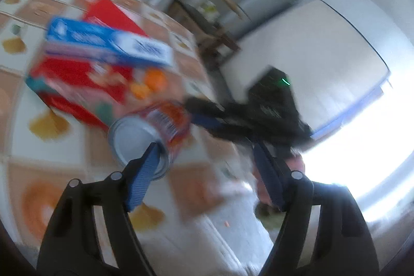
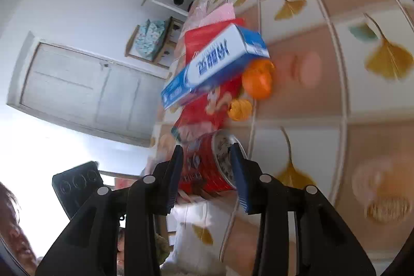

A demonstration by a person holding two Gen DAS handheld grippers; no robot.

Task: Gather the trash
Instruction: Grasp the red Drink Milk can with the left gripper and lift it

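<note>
A red printed can (image 2: 204,170) lies on its side on the table, and my right gripper (image 2: 207,146) is shut on it, one blue pad on each side. In the left wrist view the same can (image 1: 155,128) shows its silver end, with the right gripper (image 1: 198,111) reaching it from the far side. My left gripper (image 1: 204,146) stands open just before the can; its left fingertip (image 1: 148,157) overlaps the can's end. Behind the can, a blue toothpaste box (image 2: 214,66) rests on a red carton (image 2: 207,107). The left view is blurred.
Two orange pieces (image 2: 258,79) lie beside the red carton (image 1: 77,84). The leaf-patterned tablecloth (image 2: 323,56) covers the table, whose edge (image 1: 220,100) runs close behind the can. A person (image 2: 13,237) is at the lower left. A door and shelves stand beyond.
</note>
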